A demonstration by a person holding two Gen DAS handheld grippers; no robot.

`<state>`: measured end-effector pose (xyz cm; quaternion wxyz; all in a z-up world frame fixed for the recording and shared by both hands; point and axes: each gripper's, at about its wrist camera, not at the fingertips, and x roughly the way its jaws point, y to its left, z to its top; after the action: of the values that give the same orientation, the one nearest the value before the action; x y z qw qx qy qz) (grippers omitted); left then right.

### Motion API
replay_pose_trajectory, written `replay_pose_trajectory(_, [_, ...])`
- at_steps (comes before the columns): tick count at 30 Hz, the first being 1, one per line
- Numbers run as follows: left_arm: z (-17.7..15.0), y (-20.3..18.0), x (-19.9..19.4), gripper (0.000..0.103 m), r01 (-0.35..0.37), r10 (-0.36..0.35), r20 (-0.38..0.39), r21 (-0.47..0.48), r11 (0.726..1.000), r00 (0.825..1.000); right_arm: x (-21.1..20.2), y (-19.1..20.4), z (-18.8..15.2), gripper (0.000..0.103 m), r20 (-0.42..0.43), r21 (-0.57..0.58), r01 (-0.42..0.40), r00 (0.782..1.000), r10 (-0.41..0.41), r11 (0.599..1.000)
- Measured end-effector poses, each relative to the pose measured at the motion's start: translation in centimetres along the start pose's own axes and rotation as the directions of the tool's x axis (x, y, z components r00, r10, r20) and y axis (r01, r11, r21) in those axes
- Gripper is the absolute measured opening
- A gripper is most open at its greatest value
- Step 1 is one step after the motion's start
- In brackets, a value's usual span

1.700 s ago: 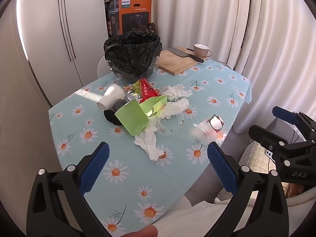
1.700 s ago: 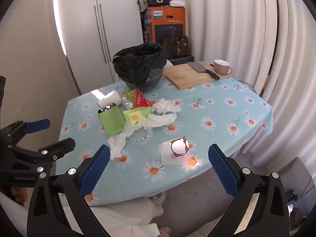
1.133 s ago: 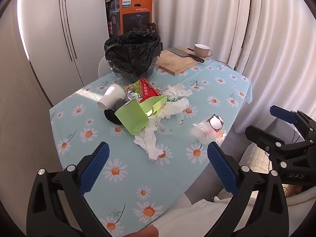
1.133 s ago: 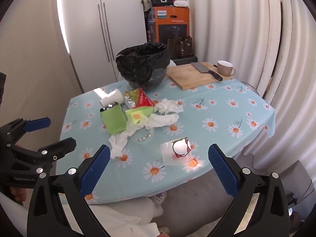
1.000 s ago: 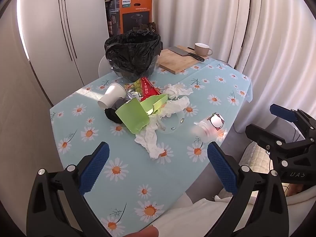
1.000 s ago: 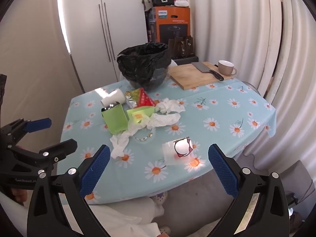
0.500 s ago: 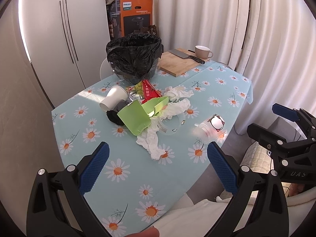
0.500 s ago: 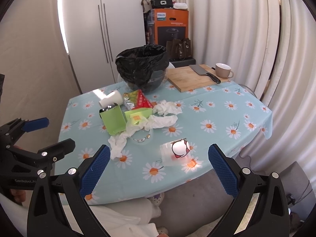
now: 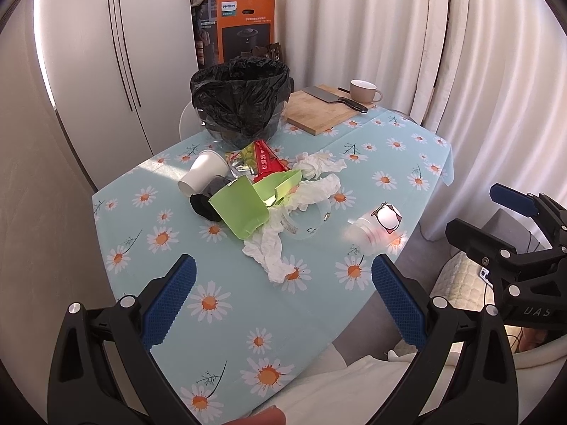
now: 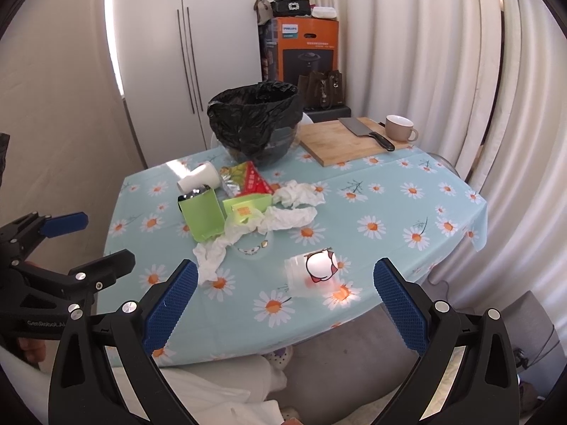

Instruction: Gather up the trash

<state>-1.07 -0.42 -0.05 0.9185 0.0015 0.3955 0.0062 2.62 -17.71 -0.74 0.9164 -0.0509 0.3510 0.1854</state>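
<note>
Trash lies in a heap on the daisy tablecloth [image 9: 149, 269]: a green carton [image 9: 241, 209] [image 10: 203, 214], crumpled white tissues [image 9: 273, 251] [image 10: 283, 217], a white paper cup [image 9: 202, 175] [image 10: 198, 179], a red wrapper [image 9: 265, 161] [image 10: 253, 180], and two clear plastic cups [image 9: 375, 228] [image 10: 312, 274] on their sides. A bowl lined with a black bag [image 9: 241, 101] [image 10: 255, 120] stands behind the heap. My left gripper [image 9: 280, 304] is open and empty above the table's near edge. My right gripper [image 10: 283, 304] is open and empty, just short of the nearest clear cup.
A wooden cutting board [image 9: 322, 108] [image 10: 351, 140] with a cleaver [image 10: 365, 131] and a beige mug [image 9: 363, 91] [image 10: 398, 127] sits at the back right. An orange box [image 9: 241, 26] stands behind the table. White curtains [image 10: 443, 71] hang on the right, cupboards [image 9: 106, 71] on the left.
Both grippers have risen and drifted slightly, so the table sits a little lower in both views. Both stay open. Nothing on the table has moved.
</note>
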Motion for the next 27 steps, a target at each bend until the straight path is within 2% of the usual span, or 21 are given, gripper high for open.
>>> replay_pose_trajectory(18, [0.3,-0.1,0.6,0.097,-0.006,0.006,-0.02,0.014,1.0,1.0,0.3,-0.5,0.1,0.095,-0.005,0.008,0.009,1.0,-0.009,1.0])
replay_pose_trajectory(27, [0.6,1.1,1.3,0.097,-0.025,0.024,-0.036,-0.032,0.999,0.999,1.4,-0.4,0.2,0.095,-0.03,0.001,0.014,0.999,-0.014,1.0])
